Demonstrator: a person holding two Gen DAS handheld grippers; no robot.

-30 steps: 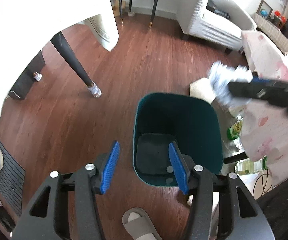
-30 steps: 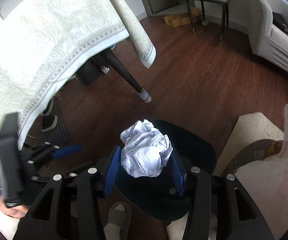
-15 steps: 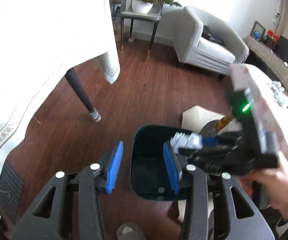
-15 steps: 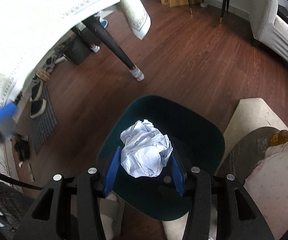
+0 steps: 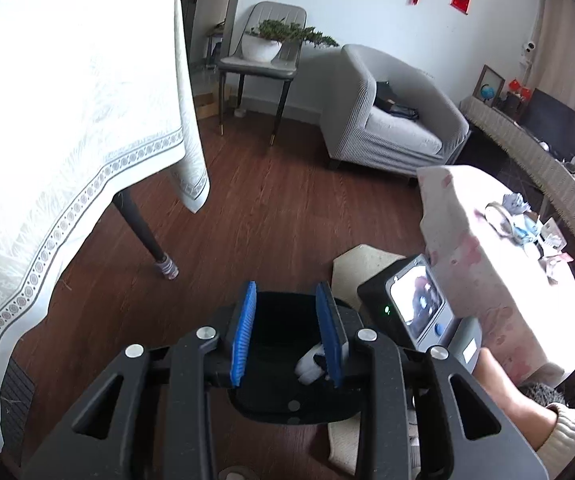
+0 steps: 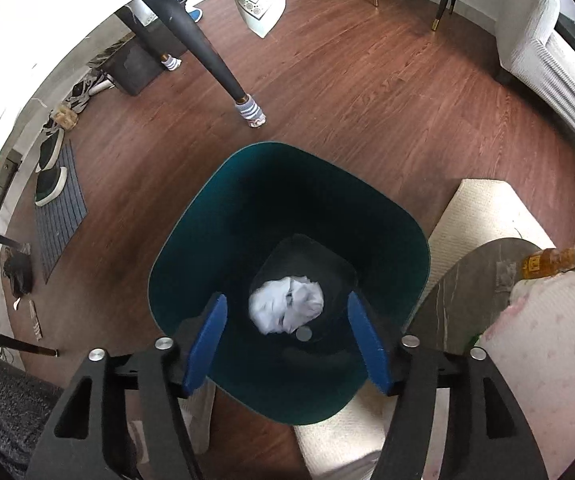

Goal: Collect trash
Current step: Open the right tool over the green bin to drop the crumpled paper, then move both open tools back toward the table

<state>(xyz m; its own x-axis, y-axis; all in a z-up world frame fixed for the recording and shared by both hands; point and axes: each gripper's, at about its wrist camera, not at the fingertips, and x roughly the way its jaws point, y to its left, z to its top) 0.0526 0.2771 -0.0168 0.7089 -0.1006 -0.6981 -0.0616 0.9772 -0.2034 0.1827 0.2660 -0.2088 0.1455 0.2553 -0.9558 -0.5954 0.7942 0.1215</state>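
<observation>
In the right wrist view a dark teal bin stands on the wood floor right below me. A crumpled white paper ball lies loose on its bottom. My right gripper hangs over the bin, its jaws opening, and neither blue pad touches the ball. In the left wrist view my left gripper is raised above the same bin. Its jaws are closing with nothing between them. A bit of the paper ball shows behind its right pad. The right gripper's body and a person's hand are just to the right.
A dining table under a white cloth stands left, with its dark leg near the bin. A low table with a pink cloth carries more crumpled items. Also here are a grey armchair, a beige mat and shoes.
The right gripper sank over the bin and opened, and the paper ball dropped to the bin's bottom. The left gripper rose, tilted up toward the room, and its jaws narrowed.
</observation>
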